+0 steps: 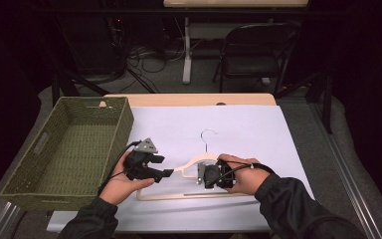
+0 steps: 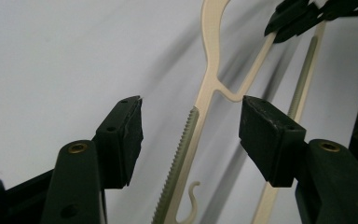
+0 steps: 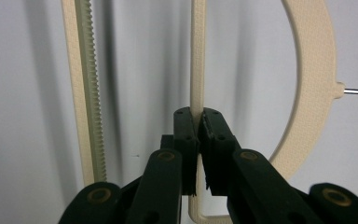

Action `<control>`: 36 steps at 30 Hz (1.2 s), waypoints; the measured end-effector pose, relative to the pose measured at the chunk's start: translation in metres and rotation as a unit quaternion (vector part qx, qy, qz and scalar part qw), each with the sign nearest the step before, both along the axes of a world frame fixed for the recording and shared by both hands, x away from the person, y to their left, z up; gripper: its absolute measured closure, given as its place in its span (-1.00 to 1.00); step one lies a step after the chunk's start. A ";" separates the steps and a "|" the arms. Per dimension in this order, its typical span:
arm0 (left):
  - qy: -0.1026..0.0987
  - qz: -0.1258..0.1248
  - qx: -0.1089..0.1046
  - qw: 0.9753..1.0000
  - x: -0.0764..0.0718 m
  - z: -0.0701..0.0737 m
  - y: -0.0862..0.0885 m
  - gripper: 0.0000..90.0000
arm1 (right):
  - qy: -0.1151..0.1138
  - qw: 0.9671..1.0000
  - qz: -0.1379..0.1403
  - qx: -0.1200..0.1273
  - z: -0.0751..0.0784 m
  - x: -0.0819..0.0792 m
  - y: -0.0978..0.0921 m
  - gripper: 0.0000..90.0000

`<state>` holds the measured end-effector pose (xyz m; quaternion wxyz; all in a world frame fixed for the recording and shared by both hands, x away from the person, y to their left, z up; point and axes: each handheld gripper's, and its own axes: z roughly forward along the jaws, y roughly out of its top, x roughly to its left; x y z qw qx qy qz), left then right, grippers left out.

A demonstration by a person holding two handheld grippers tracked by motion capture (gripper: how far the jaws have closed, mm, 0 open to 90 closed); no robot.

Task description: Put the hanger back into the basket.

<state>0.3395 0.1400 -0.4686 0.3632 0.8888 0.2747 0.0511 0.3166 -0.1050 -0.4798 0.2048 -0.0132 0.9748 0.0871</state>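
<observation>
A cream plastic hanger (image 1: 189,194) with a metal hook (image 1: 208,134) lies flat on the white table cover. My right gripper (image 1: 200,176) points left over its middle and is shut on a thin inner bar (image 3: 196,70) of the hanger, seen up close in the right gripper view (image 3: 199,123). My left gripper (image 1: 168,173) is at the hanger's left shoulder with its jaws open. In the left gripper view the hanger's ribbed arm (image 2: 182,154) runs between the open jaws (image 2: 191,135) without touching either pad. The right gripper's black tips (image 2: 317,14) show at the top right.
A green woven basket (image 1: 35,149) stands on the table's left side, close to my left hand. The table's wooden far edge (image 1: 189,98) lies behind the white cover (image 1: 258,129). A folding chair (image 1: 253,50) and cables sit on the floor beyond.
</observation>
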 end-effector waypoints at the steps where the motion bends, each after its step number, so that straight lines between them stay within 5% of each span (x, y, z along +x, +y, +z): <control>1: 0.006 -0.004 0.016 1.000 0.005 -0.005 -0.005 -0.12 | 0.000 1.000 -0.002 -0.001 0.000 0.000 0.001 0.90; 8: 0.047 -0.030 0.008 0.998 0.011 -0.015 -0.017 -0.05 | -0.002 1.000 0.006 -0.007 -0.004 -0.001 0.005 0.90; 17: 0.083 -0.066 0.035 0.994 0.016 -0.034 -0.035 0.08 | -0.008 1.000 0.020 -0.010 -0.009 -0.003 0.013 0.90; 27: 0.098 -0.071 0.037 0.992 0.019 -0.042 -0.035 0.11 | -0.008 1.000 0.023 -0.010 -0.012 -0.003 0.018 0.90; 36: 0.091 -0.071 0.048 0.992 0.017 -0.047 -0.033 0.22 | -0.008 0.999 0.025 -0.020 -0.021 -0.003 0.022 0.89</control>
